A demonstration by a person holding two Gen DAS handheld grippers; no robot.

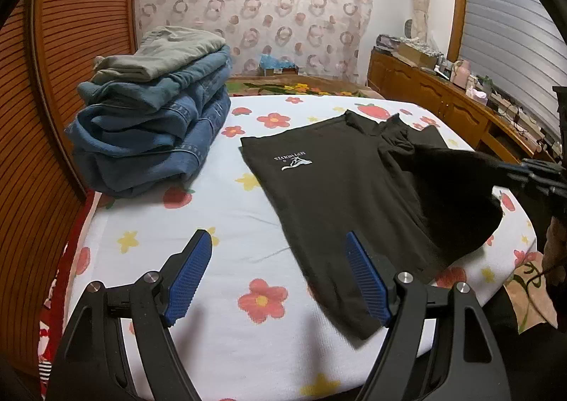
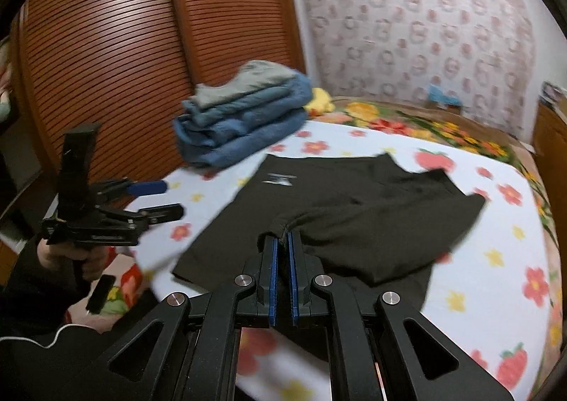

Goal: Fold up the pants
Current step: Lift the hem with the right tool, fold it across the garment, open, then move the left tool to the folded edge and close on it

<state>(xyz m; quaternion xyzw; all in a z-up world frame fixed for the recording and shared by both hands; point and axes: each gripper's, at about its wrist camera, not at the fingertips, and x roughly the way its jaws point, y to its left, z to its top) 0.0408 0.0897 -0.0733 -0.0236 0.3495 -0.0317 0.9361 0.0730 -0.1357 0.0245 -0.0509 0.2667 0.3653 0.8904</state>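
Black pants with a small white logo lie on a white flowered sheet on the bed. My left gripper is open and empty, hovering over the sheet at the pants' near left edge. It also shows in the right wrist view, held in a hand at the left. My right gripper is shut on a hem of the pants and lifts that part of the cloth above the rest. In the left wrist view the right gripper shows at the right edge with raised black cloth.
A stack of folded jeans and a grey garment sits at the sheet's far left, also in the right wrist view. A slatted wooden wardrobe stands left of the bed. A wooden cabinet with clutter runs along the right wall.
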